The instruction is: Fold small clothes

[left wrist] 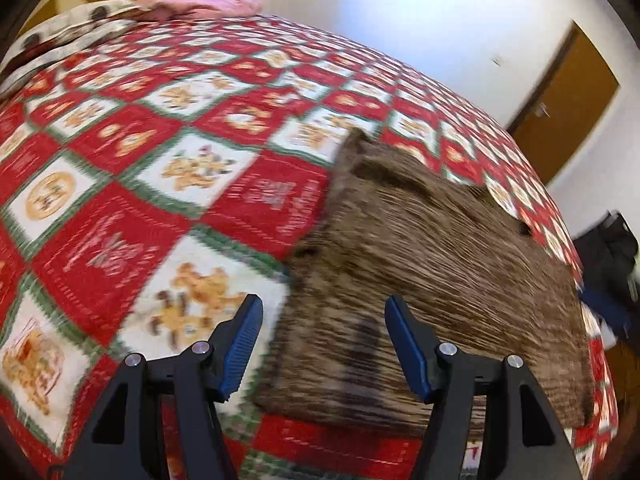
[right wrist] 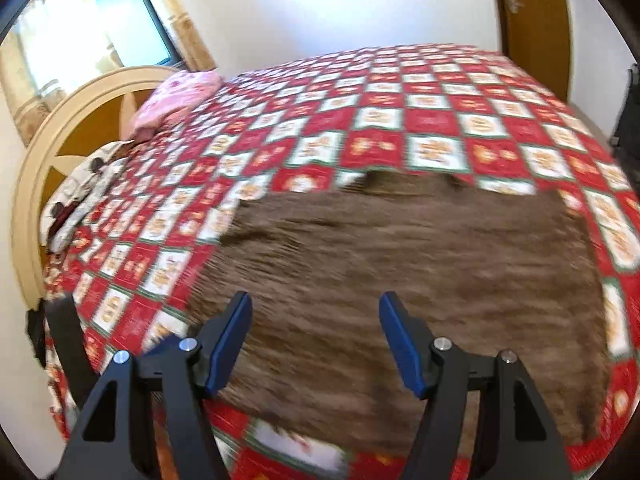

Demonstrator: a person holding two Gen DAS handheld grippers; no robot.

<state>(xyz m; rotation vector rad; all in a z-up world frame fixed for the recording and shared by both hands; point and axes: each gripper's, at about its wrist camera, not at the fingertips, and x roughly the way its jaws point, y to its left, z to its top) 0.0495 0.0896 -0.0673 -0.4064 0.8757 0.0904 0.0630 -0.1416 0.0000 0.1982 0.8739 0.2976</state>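
**Brown knit thing flat on the bed, both tools hovering empty**

Brown, fuzzy-looking knit garment (right wrist: pixel 420 280) is spread flat on the red, white and green patchwork bedspread (left wrist: pixel 120 160), near the bottom edge of the bed in both views. Everything's pretty motion-blurred, so I can't tell if it's a sweater or something else.

Left tool (left wrist: pixel 323 312): jaws apart, nothing between them. In its view the garment sits lower right, and its left edge runs right up through the gap between the fingers, so this hand looks lined up on that side edge.

Right tool (right wrist: pixel 316 308): also spread wide and empty, hanging over the middle of the garment, which fills the lower centre and right of its frame.

The cloth's long side seems to run left to right across the right view. My guess is the next fold hinges on that left edge, and the left hand is the nearer one for it.

No brand, label or readable writing anywhere. Pink pillow (right wrist: pixel 176 96) sits upper left, well apart.
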